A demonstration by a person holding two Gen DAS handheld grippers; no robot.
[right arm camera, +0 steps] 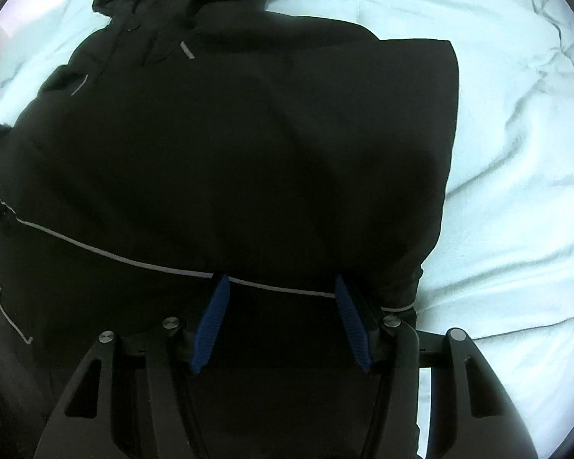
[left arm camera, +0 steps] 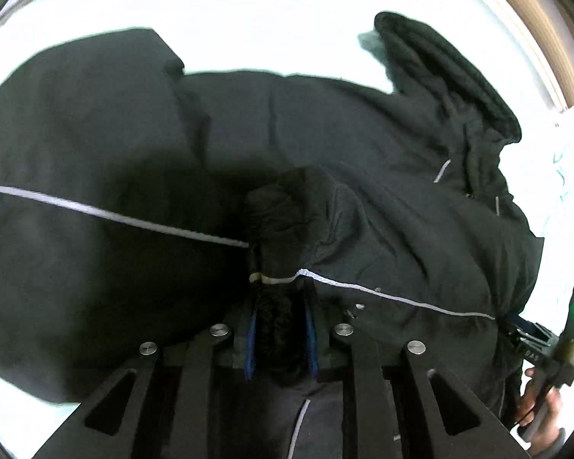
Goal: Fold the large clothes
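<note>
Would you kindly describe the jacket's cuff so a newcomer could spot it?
A black jacket lies spread on the pale bed. Near its middle, the left gripper pinches the bunched cuff; it alone is fuzzy, ribbed knit amid smooth cloth.

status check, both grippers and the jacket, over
Left gripper shut on a bunched fold of the black jacket. Right gripper open, jaws straddling the jacket's edge. Jacket on the white bedding. Nothing in the way.
</note>
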